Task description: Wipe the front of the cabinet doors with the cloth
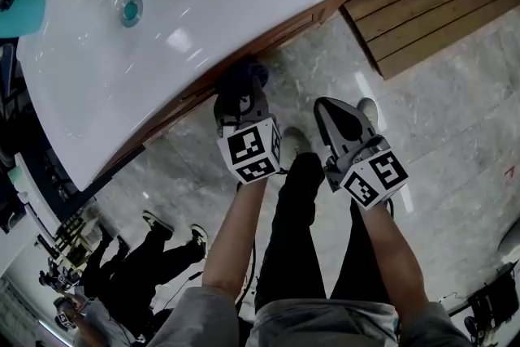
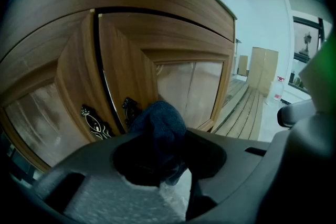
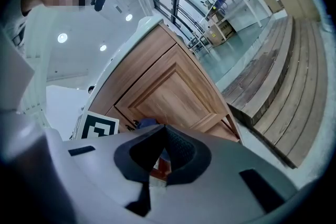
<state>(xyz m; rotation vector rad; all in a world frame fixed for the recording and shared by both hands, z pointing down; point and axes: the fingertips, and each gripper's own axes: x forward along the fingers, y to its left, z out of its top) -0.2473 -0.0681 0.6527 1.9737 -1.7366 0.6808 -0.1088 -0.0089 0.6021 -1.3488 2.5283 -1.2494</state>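
**Evidently mid-wipe: cloth up at the door seam**

Bunched into a wad, the dark blue terry cloth (image 2: 157,123) is pinched in the left tool (image 2: 157,162), whose jaws are clamped on its lower part. It sits just in front of the right-hand wooden cabinet door (image 2: 178,55), beside the black ornate metal handles (image 2: 93,122) that flank the seam. Whether the cloth actually presses the wood I cannot tell. The right tool (image 3: 160,152) hangs apart from the doors with its jaws together and nothing between them.

I would judge that the wiping step is in hand, with most of both fronts left to cover. The next move calls for pressing the wad flat to the panel and sweeping across it, skirting the handles so the terry does not snag.

From the head view, the white ceramic basin (image 1: 203,4) overhangs the cabinet and hides the door fronts; only the cloth's top (image 1: 241,80) and both tools show above the grey marble floor (image 1: 455,134). The left gripper view alone shows both doors, their pale inset panels and the seam. The right gripper view gives the cabinet from the side, with the slatted wooden platform (image 3: 283,86) beyond.
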